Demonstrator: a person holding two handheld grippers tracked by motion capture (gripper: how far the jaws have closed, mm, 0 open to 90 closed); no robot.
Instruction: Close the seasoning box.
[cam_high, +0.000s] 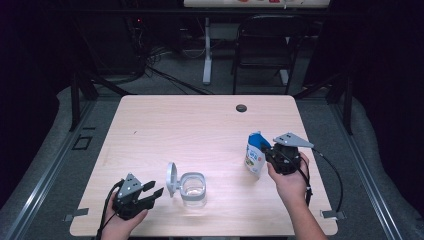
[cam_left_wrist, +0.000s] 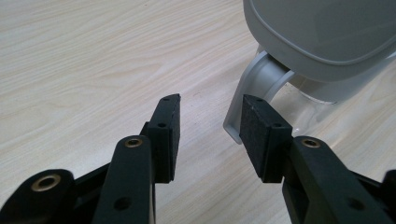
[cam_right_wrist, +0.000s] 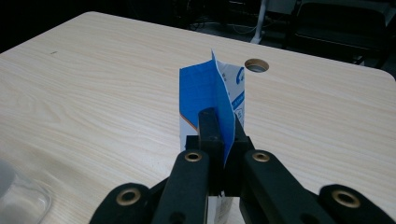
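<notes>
Carton (cam_right_wrist: 212, 95) stands pinched between the right tongs (cam_right_wrist: 223, 135).

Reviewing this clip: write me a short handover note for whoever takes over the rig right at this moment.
Right claw: shut on the top fin of the blue-and-white carton, which is at the table's right side, tilted a little.
Left claw: open, nothing held, low on the table just left of the clear container; one pad is close to the hinge of its lid.
Done: the lid is flipped open and the carton is gripped.
Left, probably: bring the carton over and pour into the container, steadying it with the left claw. Contents of the container cannot be told.
</notes>
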